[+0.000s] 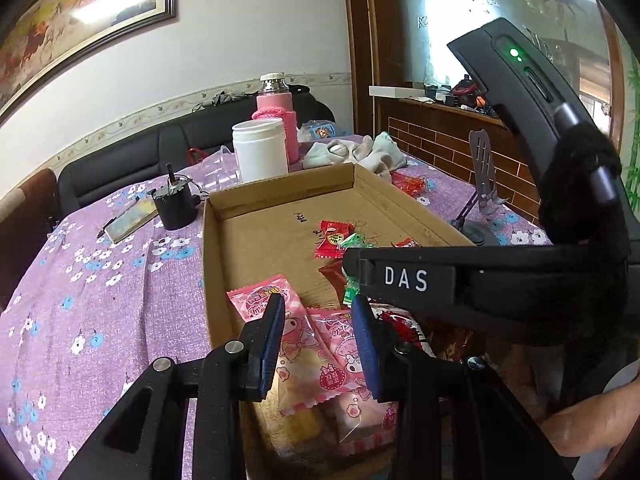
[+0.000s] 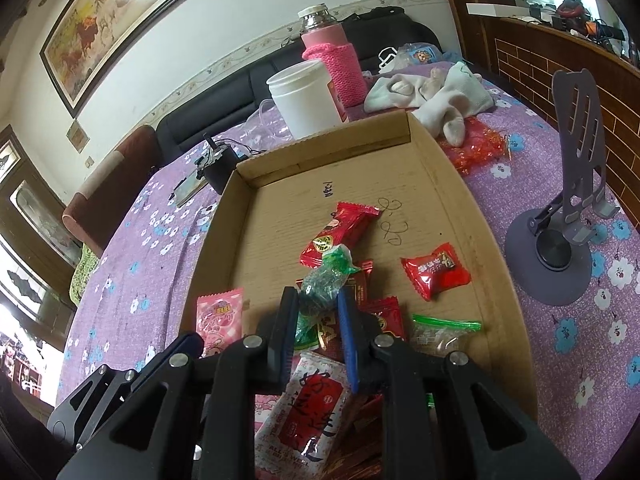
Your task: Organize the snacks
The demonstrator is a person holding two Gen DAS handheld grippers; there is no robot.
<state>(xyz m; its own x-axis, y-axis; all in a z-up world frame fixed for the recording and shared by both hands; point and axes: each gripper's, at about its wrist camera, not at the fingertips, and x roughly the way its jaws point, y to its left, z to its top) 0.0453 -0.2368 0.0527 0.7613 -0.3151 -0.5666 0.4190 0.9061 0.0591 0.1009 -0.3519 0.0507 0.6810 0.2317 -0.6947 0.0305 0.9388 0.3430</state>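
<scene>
A shallow cardboard box (image 1: 280, 200) (image 2: 452, 184) lies on the purple flowered tablecloth and holds wrapped snacks. My left gripper (image 1: 318, 310) is open over the pink cartoon snack packs (image 1: 308, 364) at the box's near left; a pink pack (image 2: 219, 316) also shows in the right wrist view. My right gripper (image 2: 318, 298) is shut on a green wrapped candy (image 2: 326, 276) and holds it above red candies (image 2: 340, 232) in the box. The right gripper's body (image 1: 420, 280) crosses the left wrist view. A white-and-red packet (image 2: 308, 408) lies under it.
A white jar (image 2: 302, 98), a pink-sleeved flask (image 2: 332, 60), white socks (image 2: 432, 96), a black motor (image 1: 174, 204), a phone stand (image 2: 560, 224) and red wrappers (image 2: 476, 144) lie around the box. A sofa stands behind the table.
</scene>
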